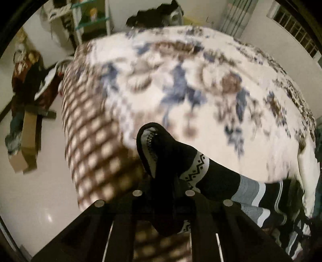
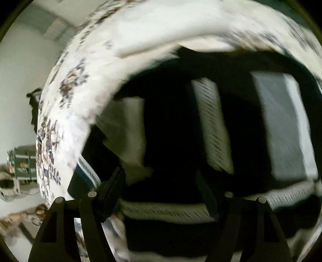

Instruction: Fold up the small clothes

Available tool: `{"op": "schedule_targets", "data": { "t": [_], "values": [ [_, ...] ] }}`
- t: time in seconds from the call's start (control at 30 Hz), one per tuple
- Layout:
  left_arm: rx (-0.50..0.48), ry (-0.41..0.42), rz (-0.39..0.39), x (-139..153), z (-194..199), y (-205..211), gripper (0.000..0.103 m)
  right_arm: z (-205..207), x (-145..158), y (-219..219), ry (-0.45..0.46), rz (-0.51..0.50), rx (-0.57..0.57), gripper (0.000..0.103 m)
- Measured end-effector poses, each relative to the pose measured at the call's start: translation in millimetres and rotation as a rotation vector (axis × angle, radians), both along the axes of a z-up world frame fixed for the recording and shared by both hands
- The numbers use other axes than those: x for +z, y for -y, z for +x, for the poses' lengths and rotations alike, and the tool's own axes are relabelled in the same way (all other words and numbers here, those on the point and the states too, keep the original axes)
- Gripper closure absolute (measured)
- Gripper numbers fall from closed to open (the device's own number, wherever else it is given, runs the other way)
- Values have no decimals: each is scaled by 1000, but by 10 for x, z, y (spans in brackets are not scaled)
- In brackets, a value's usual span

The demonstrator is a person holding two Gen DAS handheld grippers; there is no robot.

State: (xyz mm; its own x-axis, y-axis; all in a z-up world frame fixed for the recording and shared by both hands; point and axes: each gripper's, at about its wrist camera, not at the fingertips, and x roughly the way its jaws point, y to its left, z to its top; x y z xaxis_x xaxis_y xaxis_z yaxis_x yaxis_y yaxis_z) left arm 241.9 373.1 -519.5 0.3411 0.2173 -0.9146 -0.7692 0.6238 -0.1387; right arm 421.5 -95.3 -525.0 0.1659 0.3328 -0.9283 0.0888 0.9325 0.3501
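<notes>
A black sock (image 1: pixel 213 175) with white zigzag and grey stripe bands hangs over the bed's near edge. My left gripper (image 1: pixel 164 193) is shut on the sock's cuff end, which sticks up between the fingers. In the right wrist view the same sock (image 2: pixel 221 125) fills the frame, blurred, very close. My right gripper (image 2: pixel 163 187) has its fingers spread wide, with the sock lying between and just beyond them; I cannot tell whether the fingers touch it.
The bed is covered by a white quilt (image 1: pixel 181 80) with blue and brown flowers and a checked side panel (image 1: pixel 90 151). On the left are a pale floor (image 1: pixel 40 191), a cardboard box (image 1: pixel 28 137) and shelves (image 1: pixel 90 18). More striped clothes (image 1: pixel 291 231) lie at the right.
</notes>
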Motion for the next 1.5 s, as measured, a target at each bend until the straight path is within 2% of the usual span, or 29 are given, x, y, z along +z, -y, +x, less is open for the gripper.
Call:
{"op": "schedule_targets", "data": {
  "t": [0.1,0.17,0.2,0.27,0.33,0.43,0.47,0.53,0.57,0.6,0.63,0.7,0.73,0.8,0.87,0.9,0.97,1.03,1.2,1.3,1.37,1.5],
  "values": [
    [-33,11,32,21,192,-205,95,299,-172,-593,10,-61,58,31],
    [-57,9,44,48,325,-254,95,395,-213,-838,48,-89,90,87],
    [-66,8,48,54,387,-247,95,443,-247,-1007,57,-126,124,99],
    [-87,9,57,89,476,-241,95,481,-219,-1264,102,-195,154,99],
    [-99,9,58,117,510,-245,95,489,-174,-1447,132,-206,173,99],
    [-109,1,60,140,569,-225,95,480,-178,-1659,142,-215,213,99],
    [-114,-4,61,157,576,-213,95,484,-250,-1707,118,-230,243,99],
    [-121,-6,62,206,600,-180,95,501,-396,-1636,37,-219,250,96],
    [-135,-11,72,263,624,-136,95,520,-431,-1549,4,-176,228,94],
    [-147,-12,79,302,644,-98,95,533,-419,-1431,-21,-118,202,81],
    [-169,-10,85,378,683,-27,95,534,-384,-1310,-39,-67,174,51],
    [-208,-24,104,500,777,127,95,490,-237,-973,-38,9,96,26],
    [-233,-31,110,563,842,234,95,464,-150,-809,-30,-1,66,26],
    [-295,-48,124,677,998,499,95,400,22,-421,-21,-93,2,26],
    [-367,-44,120,786,1188,856,95,332,143,23,-20,-192,-57,19],
    [-394,-42,120,826,1269,1001,95,302,172,209,-20,-219,-81,11],
    [-472,-16,105,929,1499,1474,95,229,221,651,-26,-260,-145,10],
    [-543,16,93,1023,1713,1965,95,164,243,1135,-47,-263,-220,10],
    [-768,76,48,1087,2283,3617,95,-69,257,2257,-73,-243,-380,10],
    [-918,72,4,928,2492,4731,95,-214,238,2836,-77,-257,-429,10],
    [-1027,48,-10,709,2552,5553,95,-350,202,3272,-87,-282,-457,10],
    [-1153,-35,-30,237,2554,6591,94,-657,47,3922,-113,-306,-486,10]
  ]
}}
